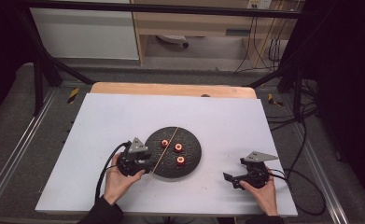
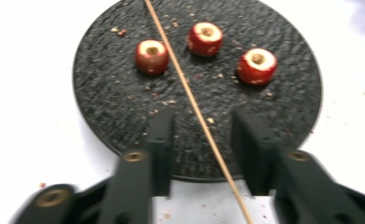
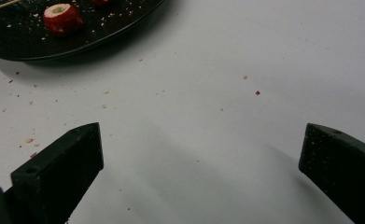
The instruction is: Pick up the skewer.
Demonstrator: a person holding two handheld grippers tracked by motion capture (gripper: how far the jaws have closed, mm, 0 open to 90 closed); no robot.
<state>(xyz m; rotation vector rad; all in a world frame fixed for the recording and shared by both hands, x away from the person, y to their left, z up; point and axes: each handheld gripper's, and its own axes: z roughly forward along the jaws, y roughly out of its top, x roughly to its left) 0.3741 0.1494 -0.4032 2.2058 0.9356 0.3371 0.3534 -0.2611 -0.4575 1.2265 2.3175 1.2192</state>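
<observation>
A round black plate (image 1: 194, 140) lies in the middle of the white table. Three small red cored fruits sit on it: one (image 2: 151, 56) left of a thin wooden skewer (image 2: 180, 79), two (image 2: 205, 38) (image 2: 257, 65) to its right. The skewer lies across the plate, its near end past the rim. My left gripper (image 1: 148, 167) (image 2: 204, 119) hovers at the plate's near left edge. Its jaws stand apart on either side of the skewer, without touching it. My right gripper (image 1: 233, 169) (image 3: 201, 133) is wide open over bare table right of the plate (image 3: 12, 37), nothing between its jaws.
Crumbs (image 3: 28, 140) are scattered on the white table (image 1: 124, 116) around the plate's near side. A wooden board edge (image 1: 171, 88) shows behind the table, with black frame bars and cables (image 1: 306, 177) along the right side.
</observation>
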